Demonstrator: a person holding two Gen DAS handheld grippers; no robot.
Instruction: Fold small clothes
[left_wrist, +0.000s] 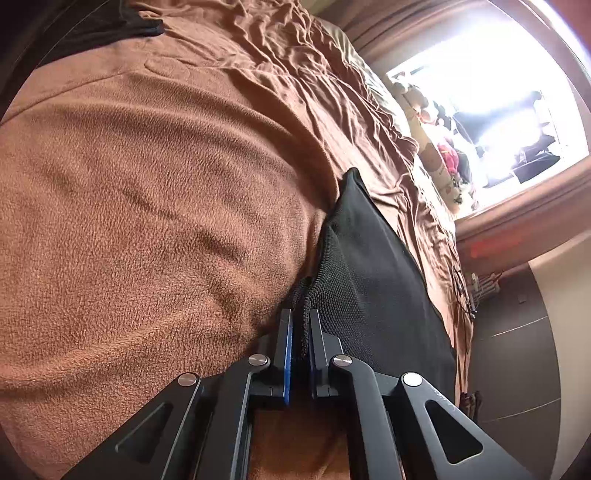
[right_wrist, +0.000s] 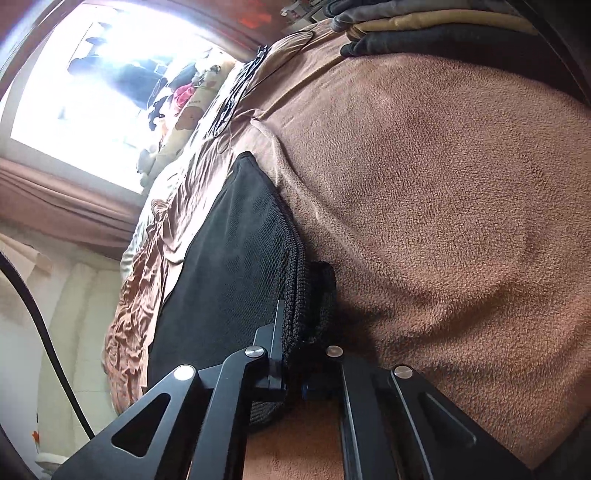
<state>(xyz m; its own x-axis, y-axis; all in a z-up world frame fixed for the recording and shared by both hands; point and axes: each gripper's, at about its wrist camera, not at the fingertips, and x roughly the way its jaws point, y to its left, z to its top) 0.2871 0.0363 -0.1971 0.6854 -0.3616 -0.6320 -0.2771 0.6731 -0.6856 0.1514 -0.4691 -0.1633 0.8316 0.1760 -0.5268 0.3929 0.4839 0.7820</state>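
Note:
A black mesh garment (left_wrist: 369, 273) lies on a brown fleece blanket (left_wrist: 147, 203). In the left wrist view my left gripper (left_wrist: 300, 332) is shut on the garment's thick knit edge, with the cloth pinched between the blue pads. In the right wrist view the same black garment (right_wrist: 236, 266) stretches away to the left over the brown blanket (right_wrist: 443, 184). My right gripper (right_wrist: 295, 325) is shut on another part of its ribbed edge; its right finger is hidden behind the cloth.
A pile of folded clothes (right_wrist: 424, 29), grey, tan and black, sits at the far end of the blanket. A wrinkled brown sheet (left_wrist: 332, 92) covers the bed beyond. Stuffed toys (left_wrist: 439, 147) line a bright window (left_wrist: 498, 92). A black cable (right_wrist: 44, 332) hangs at left.

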